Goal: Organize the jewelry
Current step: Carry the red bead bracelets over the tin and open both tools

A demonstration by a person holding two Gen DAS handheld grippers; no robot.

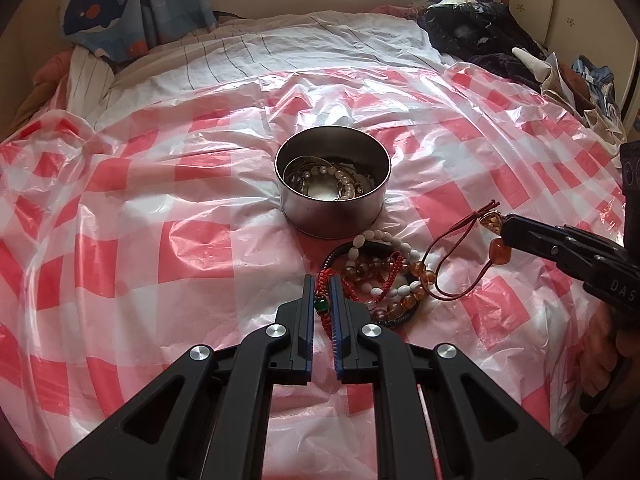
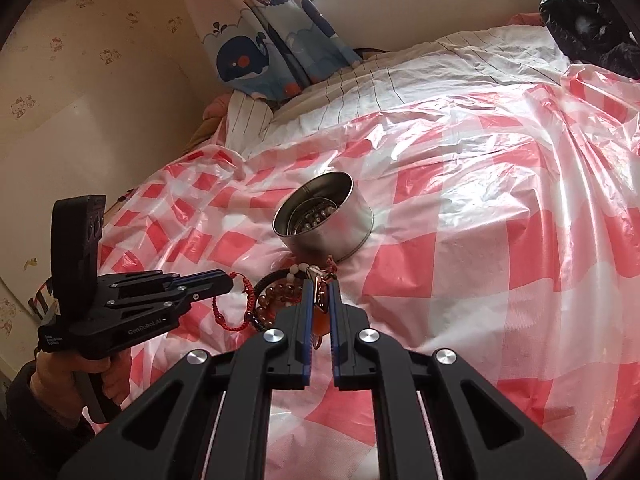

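Observation:
A round metal tin (image 1: 333,184) sits on the red-and-white checked plastic sheet (image 1: 160,220) and holds pearl and bead bracelets; it also shows in the right wrist view (image 2: 324,216). In front of it lies a tangled pile of bead bracelets (image 1: 384,276). My left gripper (image 1: 321,286) is shut on a red braided bracelet with a green bead (image 1: 321,307), at the pile's left edge. My right gripper (image 2: 320,286) is shut on a dark red cord with amber beads (image 1: 460,256); the cord's pendant (image 2: 319,292) sits between its fingers.
The sheet covers a bed with a striped white quilt (image 1: 280,48) behind. Dark clothes (image 1: 480,28) lie heaped at the far right. A whale-print curtain (image 2: 256,56) hangs at the far left by the wall.

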